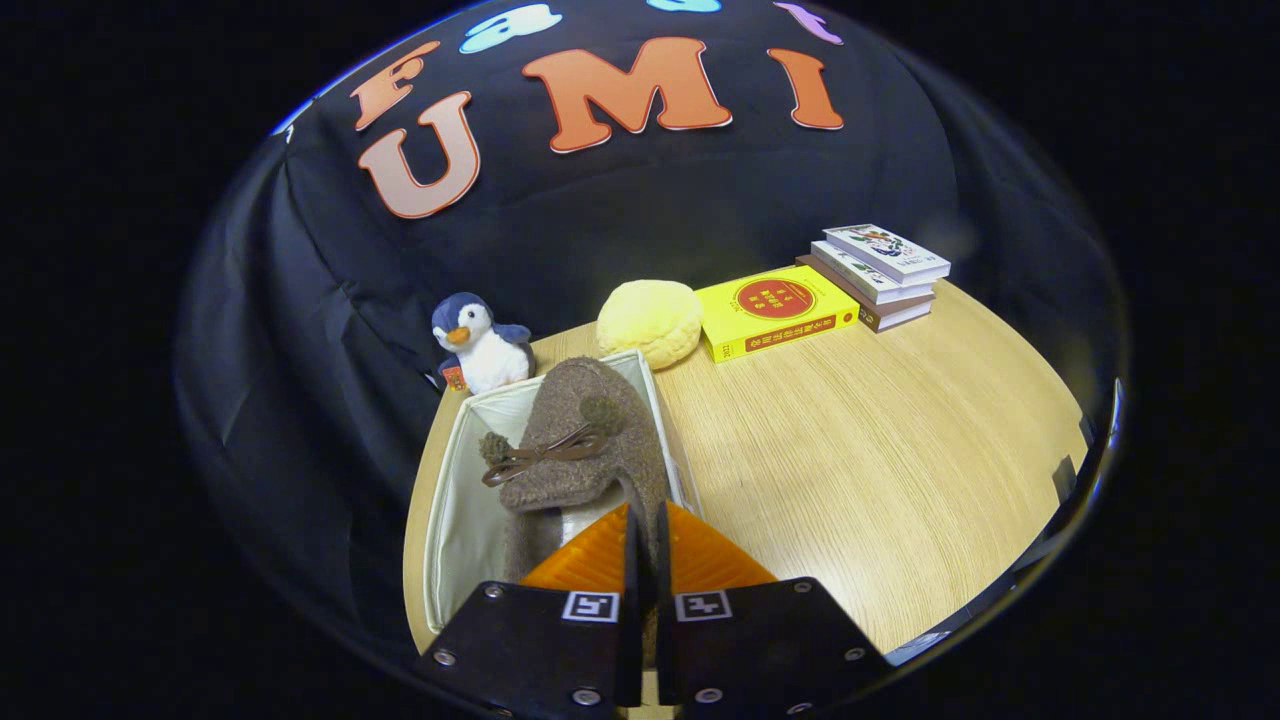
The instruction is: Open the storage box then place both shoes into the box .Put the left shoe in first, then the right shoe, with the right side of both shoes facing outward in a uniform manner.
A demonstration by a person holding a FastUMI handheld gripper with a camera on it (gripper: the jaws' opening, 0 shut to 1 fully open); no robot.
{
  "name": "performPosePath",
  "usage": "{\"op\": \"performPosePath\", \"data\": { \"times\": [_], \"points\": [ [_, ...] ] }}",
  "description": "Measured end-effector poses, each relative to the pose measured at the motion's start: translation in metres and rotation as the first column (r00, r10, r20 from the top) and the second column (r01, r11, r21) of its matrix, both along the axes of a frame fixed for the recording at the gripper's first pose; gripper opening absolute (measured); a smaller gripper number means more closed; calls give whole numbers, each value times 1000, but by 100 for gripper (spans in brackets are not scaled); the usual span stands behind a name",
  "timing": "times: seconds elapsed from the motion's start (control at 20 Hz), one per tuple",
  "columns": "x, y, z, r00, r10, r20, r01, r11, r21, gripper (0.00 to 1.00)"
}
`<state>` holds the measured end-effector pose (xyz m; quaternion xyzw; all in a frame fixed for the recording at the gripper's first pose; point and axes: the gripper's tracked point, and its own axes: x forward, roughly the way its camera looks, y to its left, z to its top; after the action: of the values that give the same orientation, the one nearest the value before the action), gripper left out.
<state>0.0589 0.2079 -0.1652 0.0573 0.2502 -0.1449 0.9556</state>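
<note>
I had the shoe [580,440], a brown felt slipper with a small bow and pompoms, pinched at its heel collar, toe pointing away from me. The gripper [645,545] was pressed nearly together on that thin edge, both fingers [590,560] squeezing the felt between them, which I judged the surest hold on something so soft and floppy. The shoe hung in the mouth of the box [450,500], an open pale fabric bin at the table's near corner, leaning toward its right wall. I could not tell whether the sole already touched the bottom, nor whether this was the left shoe or the right; I saw no second shoe inside, so I took it for the first one going in. Holding it by the heel let the toe lead down along the wall and left room beside it for its partner.

Just beyond the box stood a penguin [482,345] against the cloth, and a yellow bun-shaped cushion [650,320] touching the far rim. Further right on the table [880,450] lay a yellow book [775,315] and a stack of books [880,270], well apart from my work.
</note>
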Motion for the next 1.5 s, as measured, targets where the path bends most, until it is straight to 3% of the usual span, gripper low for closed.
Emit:
{"op": "performPosePath", "data": {
  "times": [0.15,0.25,0.6,0.75,1.1,1.5],
  "points": [
    [-5,-5,17,1000,-2,29,3,1000,-28,15],
    [-10,-8,29,999,-11,48,12,999,-32,27],
    [-32,-34,96,990,-28,141,47,990,-135,96],
    [-42,-43,133,979,-10,202,54,975,-216,98],
    [-69,-52,207,931,88,355,14,961,-275,98],
    [-97,-73,234,895,198,400,-50,935,-352,98]
  ]
}}
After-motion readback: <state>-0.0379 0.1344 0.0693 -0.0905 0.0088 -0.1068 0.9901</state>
